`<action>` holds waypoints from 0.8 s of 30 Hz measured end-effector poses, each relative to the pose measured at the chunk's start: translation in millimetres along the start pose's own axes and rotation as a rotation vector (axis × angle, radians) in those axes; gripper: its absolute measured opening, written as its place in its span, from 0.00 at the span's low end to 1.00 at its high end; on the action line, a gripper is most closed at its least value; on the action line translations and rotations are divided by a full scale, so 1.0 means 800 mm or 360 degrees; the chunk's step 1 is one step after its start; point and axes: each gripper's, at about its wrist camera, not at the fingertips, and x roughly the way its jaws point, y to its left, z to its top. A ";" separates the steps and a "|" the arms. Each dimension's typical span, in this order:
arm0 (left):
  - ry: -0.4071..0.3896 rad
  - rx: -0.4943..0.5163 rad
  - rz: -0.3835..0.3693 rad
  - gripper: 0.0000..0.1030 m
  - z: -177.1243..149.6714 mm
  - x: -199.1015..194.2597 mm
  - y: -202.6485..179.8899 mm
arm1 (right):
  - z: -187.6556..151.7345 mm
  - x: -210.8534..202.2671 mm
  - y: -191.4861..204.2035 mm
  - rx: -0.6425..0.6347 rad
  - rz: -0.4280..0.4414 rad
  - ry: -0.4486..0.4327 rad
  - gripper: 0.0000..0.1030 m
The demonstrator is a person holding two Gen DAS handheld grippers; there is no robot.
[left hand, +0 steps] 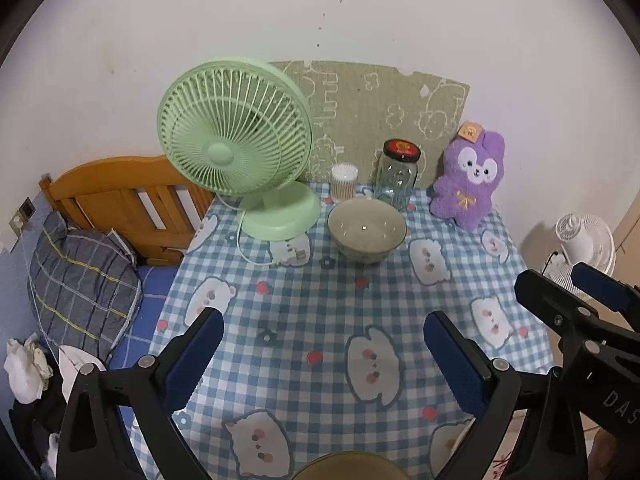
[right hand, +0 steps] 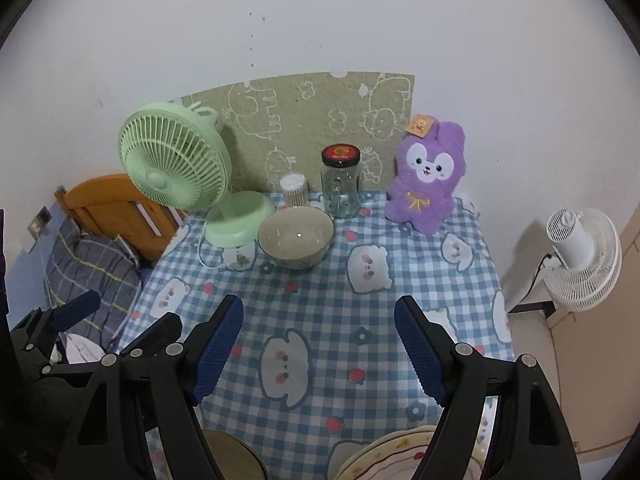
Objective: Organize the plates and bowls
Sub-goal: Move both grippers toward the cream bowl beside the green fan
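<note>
left wrist view: my left gripper (left hand: 323, 342) and right gripper (right hand: 319, 334) hang wide, empty, above the checked tabletop (left hand: 312, 300); a grey ceramic bowl (left hand: 366, 230) sits beyond.

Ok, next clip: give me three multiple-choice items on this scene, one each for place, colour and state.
1. The bowl sits: A) before the jar B) on the bed C) behind the rabbit toy
2. The table fan is: A) white B) green C) purple
3. The right gripper is: A) shut on a plate B) shut, holding nothing C) open, holding nothing

Answers: 1 A, bowl stands nearer the camera than the jar; 2 B, its grille and base are green; 3 C, only tablecloth shows between its fingers.
</note>
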 end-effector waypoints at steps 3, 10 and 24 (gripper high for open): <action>-0.0004 0.0007 0.0018 0.98 0.019 -0.003 -0.005 | 0.019 -0.003 0.000 -0.0014 0.0004 -0.0002 0.78; 0.0036 -0.0028 0.0069 0.96 0.054 0.019 -0.009 | 0.054 0.013 -0.005 0.0017 -0.0017 -0.0014 0.78; 0.0095 -0.0054 0.0079 0.93 0.090 0.105 -0.005 | 0.086 0.098 -0.006 0.0050 0.0029 0.0020 0.78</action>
